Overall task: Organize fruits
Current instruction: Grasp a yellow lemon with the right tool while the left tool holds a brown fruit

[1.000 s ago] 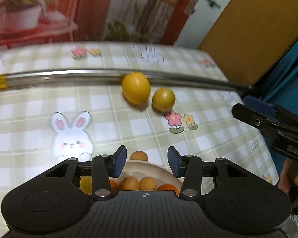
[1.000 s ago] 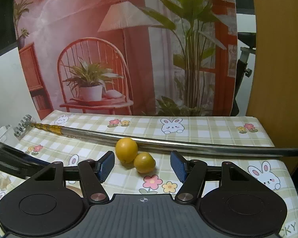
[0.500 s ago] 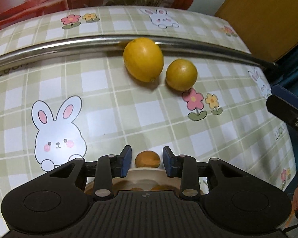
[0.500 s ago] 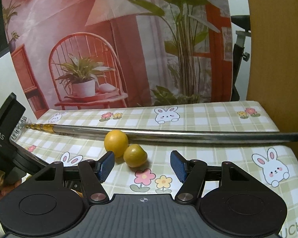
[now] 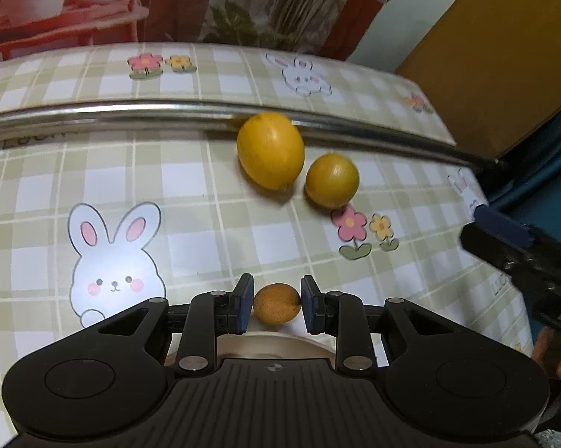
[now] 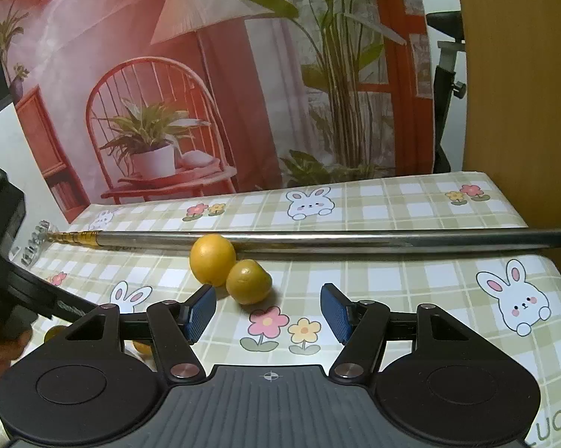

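Your left gripper is all matte black plastic: two rounded lobes with a shallow disc pressed into each, a ribbed grey-black panel between them with a tiny crosshair mark at the top edge. Each linkage arm has silver round screws at its pivots, and the fingers end in blue pads. Your right gripper is the same build, with blue pads that have a fine dotted texture. A bit of your bare skin shows at the frame edge in both wrist views.
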The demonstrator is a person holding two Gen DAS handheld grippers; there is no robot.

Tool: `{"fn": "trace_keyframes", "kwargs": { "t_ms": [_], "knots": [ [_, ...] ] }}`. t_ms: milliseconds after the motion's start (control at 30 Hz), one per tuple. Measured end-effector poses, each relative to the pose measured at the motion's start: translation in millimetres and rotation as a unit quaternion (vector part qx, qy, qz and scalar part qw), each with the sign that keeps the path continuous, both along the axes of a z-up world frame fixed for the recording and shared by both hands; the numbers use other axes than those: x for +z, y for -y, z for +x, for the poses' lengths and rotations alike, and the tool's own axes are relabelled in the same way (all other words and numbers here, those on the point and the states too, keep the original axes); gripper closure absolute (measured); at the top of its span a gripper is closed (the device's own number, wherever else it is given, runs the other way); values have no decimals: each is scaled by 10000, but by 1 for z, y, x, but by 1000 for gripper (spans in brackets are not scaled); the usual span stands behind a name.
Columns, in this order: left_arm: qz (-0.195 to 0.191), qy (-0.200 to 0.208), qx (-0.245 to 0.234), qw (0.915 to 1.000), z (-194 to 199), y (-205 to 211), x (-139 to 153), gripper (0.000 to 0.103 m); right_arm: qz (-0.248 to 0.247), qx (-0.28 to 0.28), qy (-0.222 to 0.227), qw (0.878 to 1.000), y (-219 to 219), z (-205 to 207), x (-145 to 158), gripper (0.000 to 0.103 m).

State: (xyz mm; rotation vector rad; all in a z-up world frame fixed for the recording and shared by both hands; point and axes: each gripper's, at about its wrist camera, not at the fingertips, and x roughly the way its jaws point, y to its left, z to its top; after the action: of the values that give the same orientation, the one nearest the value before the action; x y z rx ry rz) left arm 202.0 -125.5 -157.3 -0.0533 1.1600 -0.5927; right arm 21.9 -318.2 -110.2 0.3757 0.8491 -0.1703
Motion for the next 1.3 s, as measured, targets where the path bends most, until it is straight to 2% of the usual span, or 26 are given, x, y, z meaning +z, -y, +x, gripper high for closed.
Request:
{"fn": "trace_keyframes", "kwargs": {
  "t_ms": [200,467,733,867,900,1067,1300],
  "knots": [
    [-109,563,15,9984,-16,-16,21,74,-124,331,-39,9994,-6,14,-12,45],
    [-197,945,-25,9953,-41,-46,42,74,-550,964,-155,9937,-22,61,-48,46],
    [-364,837,52,9958,-48,-61,39,74,-629,1070,-517,9909,-30,95,-85,48],
    [-414,732,47,9964,-47,-64,34,74,-591,1036,-602,9910,-30,98,-91,55],
    [-426,707,45,9966,-47,-65,33,74,-564,1042,-586,9912,-30,98,-92,59],
    [-453,549,12,9975,-47,-64,27,74,-511,1003,-564,9920,-31,91,-88,59],
    [-333,418,-40,9986,-45,-58,15,74,-127,801,-347,9961,-31,61,-69,60]
  ]
}}
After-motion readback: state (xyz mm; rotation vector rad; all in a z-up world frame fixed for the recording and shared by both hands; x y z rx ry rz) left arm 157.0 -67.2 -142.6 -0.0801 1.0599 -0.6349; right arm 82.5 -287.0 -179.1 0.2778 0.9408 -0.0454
